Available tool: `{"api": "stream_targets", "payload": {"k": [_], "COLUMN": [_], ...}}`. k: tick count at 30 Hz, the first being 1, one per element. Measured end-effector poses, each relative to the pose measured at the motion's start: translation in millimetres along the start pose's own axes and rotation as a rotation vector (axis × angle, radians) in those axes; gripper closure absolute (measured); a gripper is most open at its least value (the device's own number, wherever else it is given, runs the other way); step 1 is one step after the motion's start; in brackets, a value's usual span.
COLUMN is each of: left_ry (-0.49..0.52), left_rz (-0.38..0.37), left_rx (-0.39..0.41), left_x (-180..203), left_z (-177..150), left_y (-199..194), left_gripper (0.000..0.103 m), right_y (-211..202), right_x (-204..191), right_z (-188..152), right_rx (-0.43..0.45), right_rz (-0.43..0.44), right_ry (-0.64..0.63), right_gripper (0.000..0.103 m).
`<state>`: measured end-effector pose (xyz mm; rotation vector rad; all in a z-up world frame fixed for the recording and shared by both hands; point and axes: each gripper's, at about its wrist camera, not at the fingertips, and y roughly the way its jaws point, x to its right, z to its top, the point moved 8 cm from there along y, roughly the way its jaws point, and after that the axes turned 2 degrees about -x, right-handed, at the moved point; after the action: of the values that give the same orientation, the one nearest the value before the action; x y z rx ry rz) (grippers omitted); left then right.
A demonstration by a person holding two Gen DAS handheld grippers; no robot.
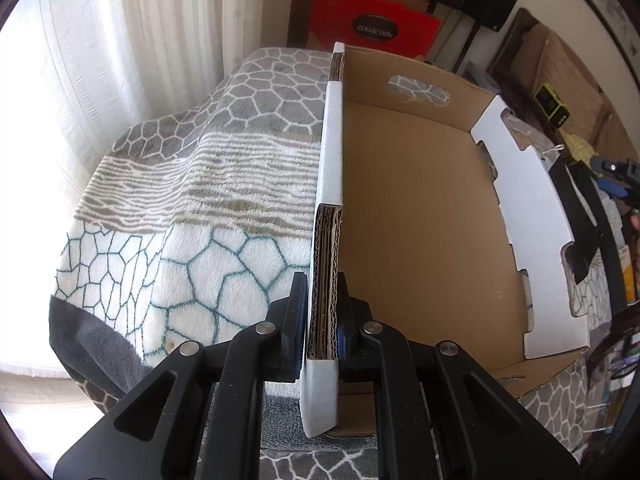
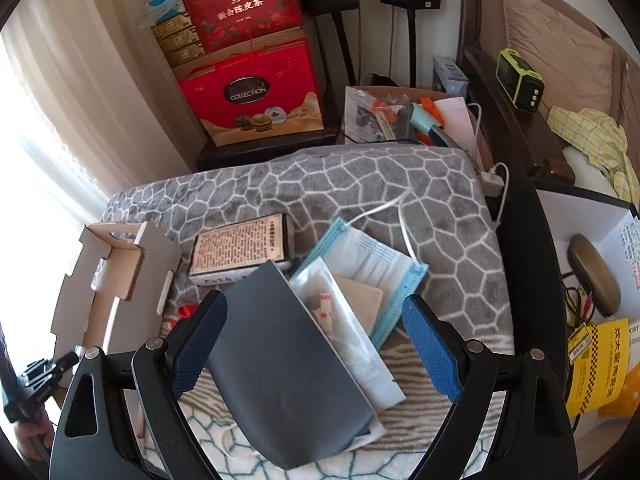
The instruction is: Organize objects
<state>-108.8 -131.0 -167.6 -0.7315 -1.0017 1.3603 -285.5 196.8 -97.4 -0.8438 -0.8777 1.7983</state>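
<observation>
My left gripper is shut on the near side wall of an empty cardboard box that sits on a patterned blanket. The box also shows in the right wrist view, at the left. My right gripper is open above a pile on the blanket. Between and below its fingers lies a dark grey booklet. Beside it lie a clear plastic packet, a blue face mask and a printed box. A small red item peeks out by the left finger.
Red gift boxes are stacked on a dark stand behind the blanket. An open carton of tools and clutter sits at the back right. A dark wooden frame borders the right side, with bags beyond. Curtains hang on the left.
</observation>
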Motion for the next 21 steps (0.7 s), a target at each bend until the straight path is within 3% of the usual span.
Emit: {"api": "stream_targets", "payload": {"k": [8,13,21], "left_ry": [-0.011,-0.011,-0.015], "left_rz": [-0.011,-0.011,-0.018], "left_rx": [0.006,0.009,0.011], "left_x": [0.0,-0.4,-0.2], "left_z": [-1.3,-1.8,-1.9], "left_y": [-0.7,-0.7,-0.9], "left_gripper": [0.092,0.092,0.092], "right_y": [43.1,68.6,95.8], "right_x": [-23.1,-32.1,-50.0], "right_z": [32.4,38.1,37.7], "right_rx": [-0.056,-0.114,-0.185], "right_rz": [0.014,0.092,0.050], "right_ry": [-0.009,0.039,-0.019], "right_gripper": [0.012,0.011,0.006]}}
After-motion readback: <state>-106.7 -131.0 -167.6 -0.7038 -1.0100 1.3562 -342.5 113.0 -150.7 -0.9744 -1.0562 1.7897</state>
